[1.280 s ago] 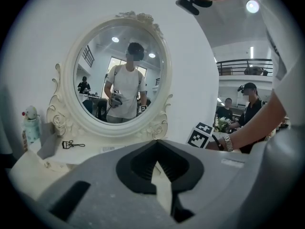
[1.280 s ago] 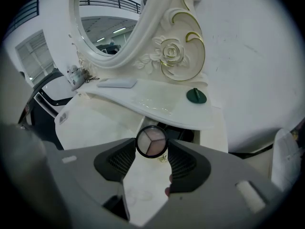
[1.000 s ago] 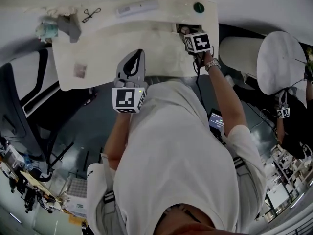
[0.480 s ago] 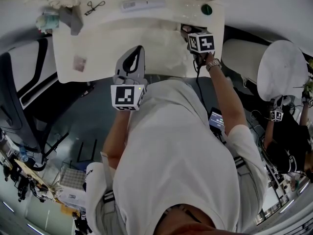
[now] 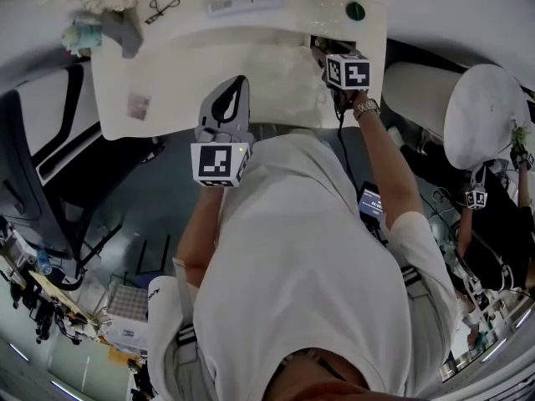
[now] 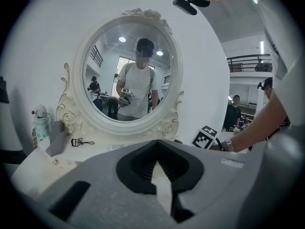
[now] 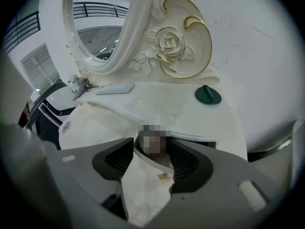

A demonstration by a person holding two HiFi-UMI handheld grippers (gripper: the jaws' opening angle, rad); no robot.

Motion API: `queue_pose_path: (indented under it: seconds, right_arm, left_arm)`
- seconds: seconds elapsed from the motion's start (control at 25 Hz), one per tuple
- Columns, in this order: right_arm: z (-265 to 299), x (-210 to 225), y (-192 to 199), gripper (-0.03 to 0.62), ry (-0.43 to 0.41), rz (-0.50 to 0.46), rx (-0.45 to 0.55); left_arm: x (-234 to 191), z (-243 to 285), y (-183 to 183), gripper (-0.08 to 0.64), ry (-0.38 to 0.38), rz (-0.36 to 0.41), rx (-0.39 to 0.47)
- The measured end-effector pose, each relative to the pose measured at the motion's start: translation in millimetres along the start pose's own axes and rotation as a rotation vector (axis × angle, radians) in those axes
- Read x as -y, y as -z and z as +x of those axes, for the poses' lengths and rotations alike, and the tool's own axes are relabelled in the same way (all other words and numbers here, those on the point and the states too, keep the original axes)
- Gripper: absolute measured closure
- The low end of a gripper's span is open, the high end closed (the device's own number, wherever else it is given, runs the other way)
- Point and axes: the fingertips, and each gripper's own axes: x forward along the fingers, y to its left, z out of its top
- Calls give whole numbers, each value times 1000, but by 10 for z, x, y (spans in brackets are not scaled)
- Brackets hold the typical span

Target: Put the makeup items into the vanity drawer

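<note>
The white vanity's drawer (image 5: 167, 73) stands pulled out under the tabletop. My right gripper (image 5: 319, 51) reaches down into its back right corner, and its pads hold a small brownish makeup item (image 7: 152, 144) at the drawer's rear (image 7: 143, 194). My left gripper (image 5: 240, 82) hovers over the drawer's front, shut and empty (image 6: 159, 173). On the tabletop lie a green compact (image 5: 356, 10) (image 7: 208, 94), a flat white palette (image 5: 245, 4) (image 7: 115, 88) and an eyelash curler (image 5: 159, 9) (image 6: 78, 141).
A small gold piece (image 7: 164, 176) lies on the drawer floor. A bottle with a figure cap (image 6: 40, 123) and a grey box (image 6: 56, 137) stand at the tabletop's left, under the oval mirror (image 6: 81, 80). A white round seat (image 5: 481, 107) is at the right, a dark chair (image 5: 33, 140) at the left.
Both grippers keep their places at the vanity. The head view has shifted slightly, and the person at the far right has moved.
</note>
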Motion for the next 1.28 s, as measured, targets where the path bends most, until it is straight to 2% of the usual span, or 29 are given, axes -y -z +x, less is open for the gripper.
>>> queue_pose_path:
  seconds: [0.12, 0.28, 0.4, 0.64, 0.96, 1.28]
  right_arm:
    - [-42, -13, 7, 378, 10, -1, 26]
    - [-113, -53, -12, 515, 24, 14, 98]
    - [-213, -148, -33, 584, 19, 41, 142]
    - [-562, -489, -147, 586, -1, 33, 245]
    - [-1498, -1172, -463, 586, -5, 3, 519]
    - [-2384, -1834, -211, 586, 21, -10, 678]
  left_arm:
    - [-1, -27, 8, 554, 3, -1, 0]
    - [-7, -62, 35, 554, 12, 3, 1]
    - [1, -109, 36, 554, 22, 7, 4]
    - [28, -283, 26, 554, 42, 25, 18]
    - [-136, -654, -32, 554, 38, 41, 65]
    - [-154, -1077, -161, 554, 83, 92, 119]
